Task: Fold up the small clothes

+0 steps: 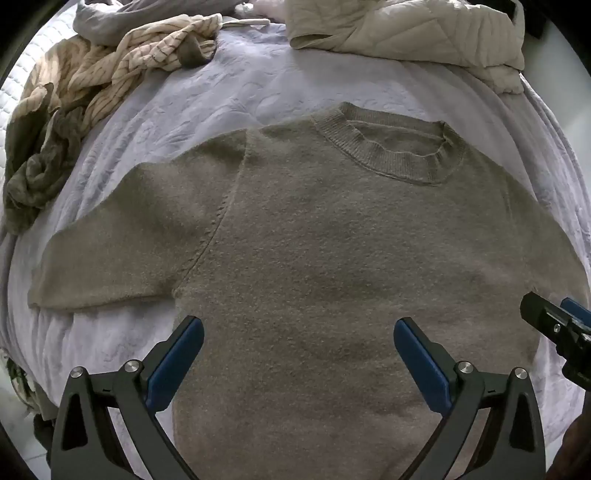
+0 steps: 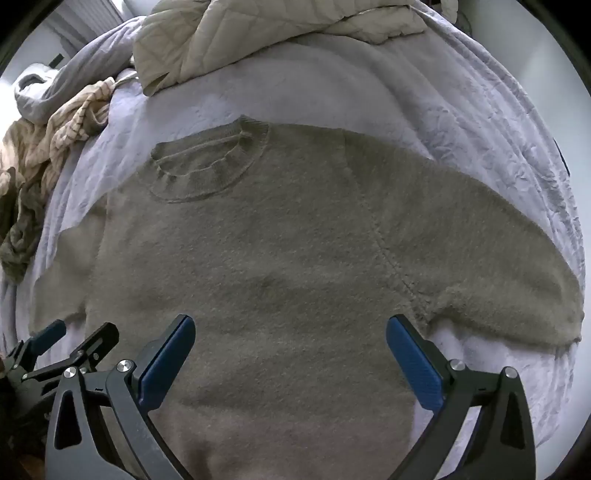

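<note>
1. Bed with a pale lavender quilted bedspread (image 1: 229,92) carries everything; a grey-brown fuzzy knit short-sleeved sweater (image 1: 332,240) lies flat on it, front up, ribbed crew collar (image 1: 391,155) at the far side, both sleeves spread out.
2. Left gripper (image 1: 299,350) hangs over the lower body of the sweater, jaws wide apart, nothing held. Right gripper (image 2: 290,347) likewise spread and empty, above the sweater body near its right sleeve (image 2: 498,266).
3. No fold started yet, judging by the flat layout.
4. Risk: thick fuzzy knit, so a pinch may catch only the top layer and the fold drags the back layer crooked.
5. Risk: bedspread is soft and wrinkled; a low pinch could catch it along with the sweater.
6. Risk: the grippers sit near each other, so crossing moves could collide.
7. Clutter near the far edge, a cream striped crumpled garment (image 1: 147,55) and a beige quilted blanket (image 1: 406,29), leaves little room for shifting the sweater away.
</note>
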### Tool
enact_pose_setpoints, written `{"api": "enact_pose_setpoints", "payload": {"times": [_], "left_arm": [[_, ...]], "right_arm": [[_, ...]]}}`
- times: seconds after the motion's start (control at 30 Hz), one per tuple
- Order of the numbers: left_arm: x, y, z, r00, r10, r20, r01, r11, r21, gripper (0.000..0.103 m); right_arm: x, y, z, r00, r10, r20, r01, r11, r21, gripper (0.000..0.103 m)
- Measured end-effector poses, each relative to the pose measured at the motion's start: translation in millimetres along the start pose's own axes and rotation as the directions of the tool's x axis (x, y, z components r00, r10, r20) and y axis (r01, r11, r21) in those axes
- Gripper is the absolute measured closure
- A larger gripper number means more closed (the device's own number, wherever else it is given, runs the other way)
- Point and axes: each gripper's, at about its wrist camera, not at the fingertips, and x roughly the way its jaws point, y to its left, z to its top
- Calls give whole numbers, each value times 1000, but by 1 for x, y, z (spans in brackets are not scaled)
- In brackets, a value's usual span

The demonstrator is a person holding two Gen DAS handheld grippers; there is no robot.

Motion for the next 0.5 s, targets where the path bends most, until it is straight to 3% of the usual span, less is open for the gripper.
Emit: {"api": "enact_pose_setpoints", "payload": {"times": [0.5], "left_arm": [[4,5,5,1000,1,-4,-1,1000,-15,0]], "right_arm": [[-1,2,-3,1000,-8,1,8,1000,-5,0]]}}
